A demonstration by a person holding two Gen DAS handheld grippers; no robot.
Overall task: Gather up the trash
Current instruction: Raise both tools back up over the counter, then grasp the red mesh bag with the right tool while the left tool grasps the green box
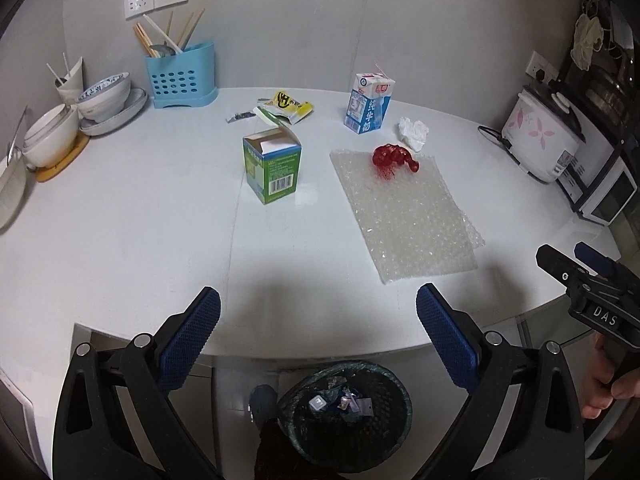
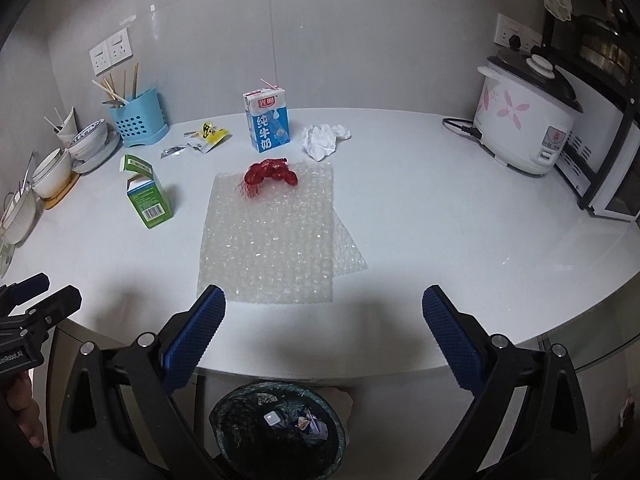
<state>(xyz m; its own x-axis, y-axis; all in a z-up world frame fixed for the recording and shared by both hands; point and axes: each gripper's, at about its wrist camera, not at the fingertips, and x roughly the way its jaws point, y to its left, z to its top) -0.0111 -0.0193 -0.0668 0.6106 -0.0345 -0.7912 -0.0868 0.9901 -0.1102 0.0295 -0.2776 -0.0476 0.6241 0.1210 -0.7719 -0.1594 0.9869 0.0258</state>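
Note:
Trash lies on a white table: an opened green box, a blue milk carton, crumpled white tissue, a red net wad on a bubble wrap sheet, and yellow wrappers. A dark bin with scraps stands on the floor below the table's near edge. My left gripper and right gripper hang open and empty over that edge, above the bin.
Stacked bowls and a blue utensil holder fill the back left. A rice cooker and a microwave stand at the right. A hand holds the right gripper's handle.

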